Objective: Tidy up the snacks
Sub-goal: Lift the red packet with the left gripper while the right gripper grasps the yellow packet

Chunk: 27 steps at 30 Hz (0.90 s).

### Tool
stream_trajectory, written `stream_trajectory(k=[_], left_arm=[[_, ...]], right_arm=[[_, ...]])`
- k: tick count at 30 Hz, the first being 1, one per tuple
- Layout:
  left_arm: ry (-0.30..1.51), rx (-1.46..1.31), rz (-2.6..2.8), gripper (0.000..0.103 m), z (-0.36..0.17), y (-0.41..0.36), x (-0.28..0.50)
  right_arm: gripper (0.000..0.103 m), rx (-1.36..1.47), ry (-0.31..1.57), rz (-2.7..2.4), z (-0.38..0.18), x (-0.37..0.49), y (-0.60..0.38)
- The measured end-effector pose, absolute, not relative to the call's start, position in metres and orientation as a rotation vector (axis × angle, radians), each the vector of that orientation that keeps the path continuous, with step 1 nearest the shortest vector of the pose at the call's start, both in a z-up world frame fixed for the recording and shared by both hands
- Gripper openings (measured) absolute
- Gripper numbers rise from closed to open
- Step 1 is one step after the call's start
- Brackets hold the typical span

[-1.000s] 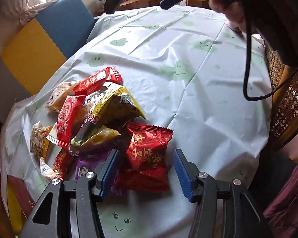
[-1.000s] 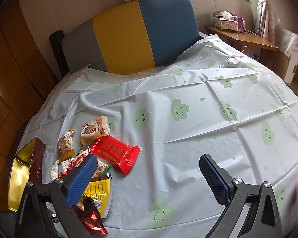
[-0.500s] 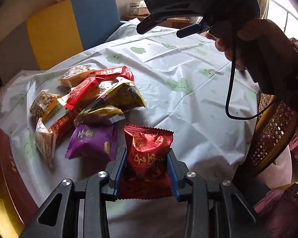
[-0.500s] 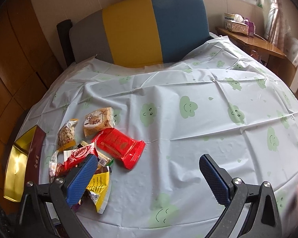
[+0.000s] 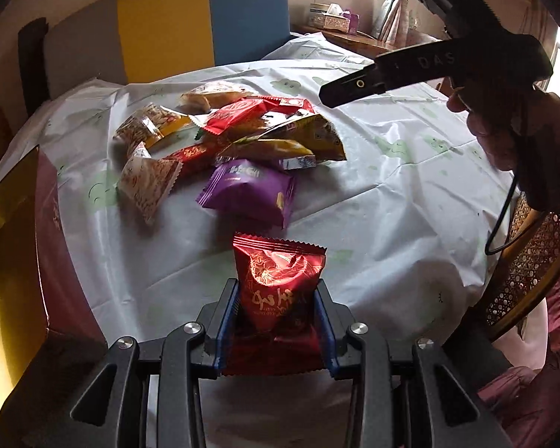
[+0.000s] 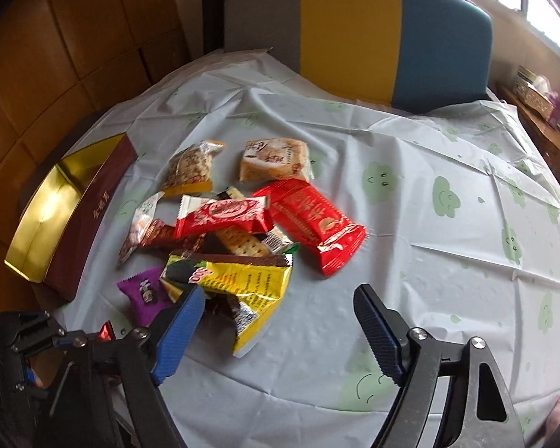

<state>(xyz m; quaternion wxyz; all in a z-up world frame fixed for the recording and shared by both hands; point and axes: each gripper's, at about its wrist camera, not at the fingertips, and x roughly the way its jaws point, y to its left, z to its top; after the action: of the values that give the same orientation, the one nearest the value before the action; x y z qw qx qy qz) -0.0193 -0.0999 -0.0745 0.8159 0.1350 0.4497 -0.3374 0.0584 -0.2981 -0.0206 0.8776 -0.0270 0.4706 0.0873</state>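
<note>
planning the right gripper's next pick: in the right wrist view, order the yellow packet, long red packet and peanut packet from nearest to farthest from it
1. yellow packet: just ahead of the right gripper, by its left finger.
2. long red packet: mid-table, beyond the yellow one.
3. peanut packet: far left of the pile.

1. Left claw (image 5: 276, 321): black frame, silver screws, blue ribbed pads.
2. Right claw (image 6: 280, 332): same black frame, blue ribbed pads, silver screws.
3. Black cable (image 5: 504, 220) hanging at the hand.

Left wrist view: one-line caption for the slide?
Left gripper shut on a dark red snack packet, lifted clear of the snack pile on the cloud-print tablecloth.
</note>
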Motion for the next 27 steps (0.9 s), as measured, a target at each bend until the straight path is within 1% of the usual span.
stream_trajectory(k=[1, 3, 7, 9, 15, 17, 19, 22, 27], left_arm=[[0.969, 0.280, -0.715, 0.038, -0.077, -0.100, -0.018], [0.976, 0.257, -0.717, 0.038, -0.079, -0.098, -0.016], [0.977, 0.251, -0.719, 0.038, -0.080, -0.098, -0.015], [0.977, 0.242, -0.722, 0.038, -0.081, -0.097, -0.013], [0.984, 0.199, -0.735, 0.038, -0.082, -0.093, -0.010], [0.984, 0.191, -0.737, 0.038, -0.082, -0.092, -0.009], [0.984, 0.184, -0.739, 0.038, -0.082, -0.092, -0.009], [0.985, 0.175, -0.741, 0.038, -0.082, -0.091, -0.009], [0.986, 0.163, -0.745, 0.038, -0.082, -0.090, -0.008]], right_arm=[[0.067, -0.083, 0.980, 0.199, -0.022, 0.057, -0.292], [0.063, -0.135, 0.978, 0.233, -0.024, 0.054, -0.281], [0.044, -0.229, 1.001, 0.269, -0.030, 0.056, -0.263], [0.039, -0.286, 1.012, 0.281, -0.034, 0.059, -0.255], [0.037, -0.436, 1.038, 0.324, -0.040, 0.071, -0.241], [0.032, -0.466, 1.057, 0.360, -0.041, 0.073, -0.238], [0.023, -0.492, 1.083, 0.374, -0.042, 0.072, -0.235], [0.015, -0.434, 1.124, 0.397, -0.039, 0.067, -0.238], [0.015, -0.278, 1.184, 0.418, -0.035, 0.052, -0.248]])
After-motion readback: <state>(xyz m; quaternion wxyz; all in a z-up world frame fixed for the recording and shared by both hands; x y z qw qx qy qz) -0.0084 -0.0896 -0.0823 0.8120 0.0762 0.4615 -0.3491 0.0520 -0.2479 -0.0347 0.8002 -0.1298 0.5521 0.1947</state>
